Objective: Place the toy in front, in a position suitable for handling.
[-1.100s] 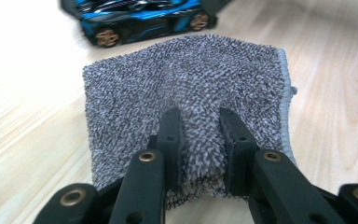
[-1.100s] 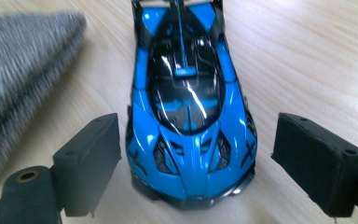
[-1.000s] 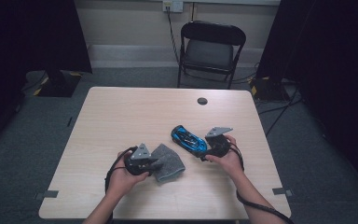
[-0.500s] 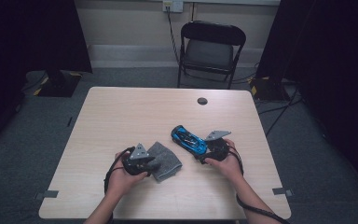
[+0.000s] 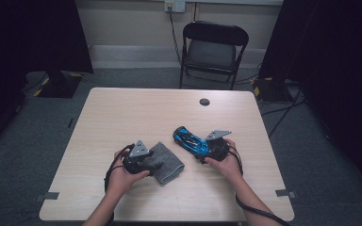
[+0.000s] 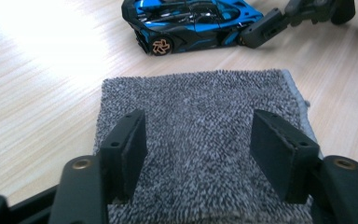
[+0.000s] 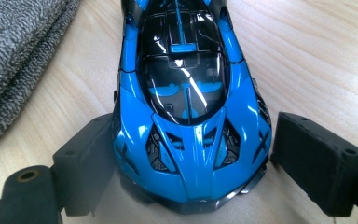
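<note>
1. Nearest, at about 7 o'clock on the counter, the left claw rests over the folded grey towel. Its jaws have just been opening and now stand apart above the pile, the pads clear of the cloth, so the towel lies loose between them and is not pinched. It looks set down flat where it can be picked up again or wiped with.

2. At about 5 o'clock the right claw is closed on one end of the blue toy car, a pad pressed against each flank. The grip seems meant to steady the car on its wheels, with the roof and sides left exposed.

3. Car and towel lie just beside each other near the middle of the counter, apart but close; the car angles away toward 11 o'clock. That spacing suits bringing the cloth across to the bodywork, I judge.

4. Farther off, toward 12 o'clock, a small dark disc sits near the far edge of the counter.

5. Beyond it stands a black folding chair, well apart from the work.
</note>
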### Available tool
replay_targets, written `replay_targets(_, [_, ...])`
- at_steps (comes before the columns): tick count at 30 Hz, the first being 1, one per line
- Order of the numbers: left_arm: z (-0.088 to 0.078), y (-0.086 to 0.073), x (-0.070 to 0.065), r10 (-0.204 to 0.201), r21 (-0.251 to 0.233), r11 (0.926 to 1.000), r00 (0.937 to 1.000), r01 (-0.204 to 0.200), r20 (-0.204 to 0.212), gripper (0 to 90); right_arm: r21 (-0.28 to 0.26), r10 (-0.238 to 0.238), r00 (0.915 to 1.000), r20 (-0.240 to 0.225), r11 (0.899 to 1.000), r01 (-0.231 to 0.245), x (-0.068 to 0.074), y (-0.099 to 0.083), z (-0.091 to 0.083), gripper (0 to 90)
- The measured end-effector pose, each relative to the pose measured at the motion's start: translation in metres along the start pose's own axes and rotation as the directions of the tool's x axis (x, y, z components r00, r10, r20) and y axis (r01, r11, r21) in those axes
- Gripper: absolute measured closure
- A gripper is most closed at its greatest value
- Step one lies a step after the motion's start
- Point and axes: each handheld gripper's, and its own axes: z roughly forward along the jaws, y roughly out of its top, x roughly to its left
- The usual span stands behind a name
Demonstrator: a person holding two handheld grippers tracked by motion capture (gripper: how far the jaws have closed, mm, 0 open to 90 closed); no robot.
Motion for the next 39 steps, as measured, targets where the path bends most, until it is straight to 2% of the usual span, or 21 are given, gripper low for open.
replay_targets(4, [0.005, -0.001, -0.003, 0.003, 0.011, 0.9999, 1.0000, -0.003, 0.000, 32.1, -0.014, -0.010, 0.9999, -0.013, 1.000, 0.009, 0.001, -0.001, -0.002, 24.0])
replay_targets(10, [0.010, -0.002, -0.002, -0.023, 0.004, 0.9997, 0.9996, 0.023, -0.018, 22.9, -0.018, -0.010, 0.9999, -0.006, 1.000, 0.010, 0.003, -0.002, -0.002, 24.7])
replay_targets(16, [0.022, -0.009, -0.003, -0.005, 0.063, 0.9980, 0.9998, 0.006, -0.020, 19.0, -0.018, -0.004, 1.0000, -0.001, 1.000, 0.004, 0.003, -0.002, -0.002, 24.6])
replay_targets(18, [0.025, -0.010, -0.005, 0.020, 0.078, 0.9968, 0.9997, -0.019, -0.015, 22.2, -0.019, -0.003, 1.0000, 0.000, 1.000, 0.003, 0.003, -0.002, -0.002, 24.6])
replay_targets(19, [0.025, -0.010, -0.006, 0.019, 0.073, 0.9971, 0.9998, -0.018, -0.008, 27.1, -0.019, -0.003, 1.0000, 0.001, 1.000, 0.003, 0.004, -0.002, -0.003, 24.7])
replay_targets(20, [0.025, -0.010, -0.006, 0.019, 0.073, 0.9971, 0.9998, -0.018, -0.008, 37.5, -0.019, -0.003, 1.0000, 0.001, 1.000, 0.003, 0.004, -0.002, -0.003, 24.7])
replay_targets(21, [0.023, -0.011, -0.007, 0.006, 0.060, 0.9982, 1.0000, -0.006, 0.007, 37.5, -0.020, -0.003, 1.0000, 0.003, 1.000, 0.004, 0.004, -0.002, -0.002, 24.7])
replay_targets(22, [0.022, -0.010, -0.008, -0.014, 0.064, 0.9979, 0.9999, 0.013, 0.005, 59.6, -0.020, -0.004, 1.0000, 0.003, 1.000, 0.004, 0.004, -0.002, -0.003, 24.7])
replay_targets(24, [0.022, -0.007, -0.010, -0.053, 0.078, 0.9956, 0.9984, 0.052, 0.019, 67.9, -0.020, -0.004, 1.0000, 0.003, 1.000, 0.004, 0.004, -0.002, -0.003, 24.7])
replay_targets(25, [0.021, -0.006, -0.009, -0.051, 0.084, 0.9952, 0.9986, 0.050, 0.015, 69.4, -0.020, -0.003, 1.0000, 0.003, 1.000, 0.003, 0.004, -0.002, -0.003, 24.7])
replay_targets(26, [0.021, -0.006, -0.008, -0.074, 0.085, 0.9938, 0.9970, 0.072, 0.023, 70.5, -0.020, -0.003, 1.0000, 0.003, 1.000, 0.004, 0.004, -0.002, -0.003, 24.7])
replay_targets(27, [0.020, -0.005, -0.006, -0.134, 0.083, 0.9880, 0.9903, 0.130, 0.037, 70.9, -0.020, -0.003, 1.0000, 0.003, 1.000, 0.003, 0.004, -0.002, -0.003, 24.7])
replay_targets(28, [0.020, -0.005, -0.006, -0.134, 0.083, 0.9880, 0.9903, 0.130, 0.037, 71.2, -0.020, -0.003, 1.0000, 0.003, 1.000, 0.003, 0.004, -0.002, -0.003, 24.7])
replay_targets(29, [0.017, -0.002, -0.005, -0.160, 0.079, 0.9846, 0.9861, 0.156, 0.044, 71.2, -0.020, -0.003, 1.0000, 0.004, 1.000, 0.003, 0.004, -0.002, -0.003, 24.7])
replay_targets(32, [0.012, 0.009, -0.004, -0.157, 0.032, 0.9872, 0.9874, 0.157, 0.019, 71.4, -0.020, -0.002, 1.0000, 0.006, 1.000, 0.002, 0.004, -0.002, -0.003, 24.7])
replay_targets(33, [0.011, 0.019, -0.005, -0.172, -0.019, 0.9849, 0.9850, 0.172, 0.017, 71.4, -0.020, -0.002, 1.0000, 0.006, 1.000, 0.002, 0.004, -0.002, -0.003, 24.7])
replay_targets(34, [0.011, 0.019, -0.005, -0.172, -0.019, 0.9849, 0.9850, 0.172, 0.017, 71.3, -0.020, -0.002, 1.0000, 0.006, 1.000, 0.002, 0.004, -0.002, -0.003, 24.7])
replay_targets(35, [0.015, 0.032, -0.007, -0.136, -0.054, 0.9893, 0.9907, 0.136, -0.003, 71.1, -0.020, -0.002, 1.0000, 0.006, 1.000, 0.002, 0.004, -0.002, -0.003, 24.7])
replay_targets(36, [0.015, 0.032, -0.007, -0.136, -0.054, 0.9893, 0.9907, 0.136, -0.003, 71.0, -0.020, -0.002, 1.0000, 0.006, 1.000, 0.002, 0.004, -0.002, -0.003, 24.7])
replay_targets(39, [0.028, 0.052, -0.011, -0.118, -0.065, 0.9911, 0.9927, 0.116, -0.027, 70.8, -0.020, -0.002, 1.0000, 0.006, 1.000, 0.002, 0.004, -0.002, -0.003, 24.7])
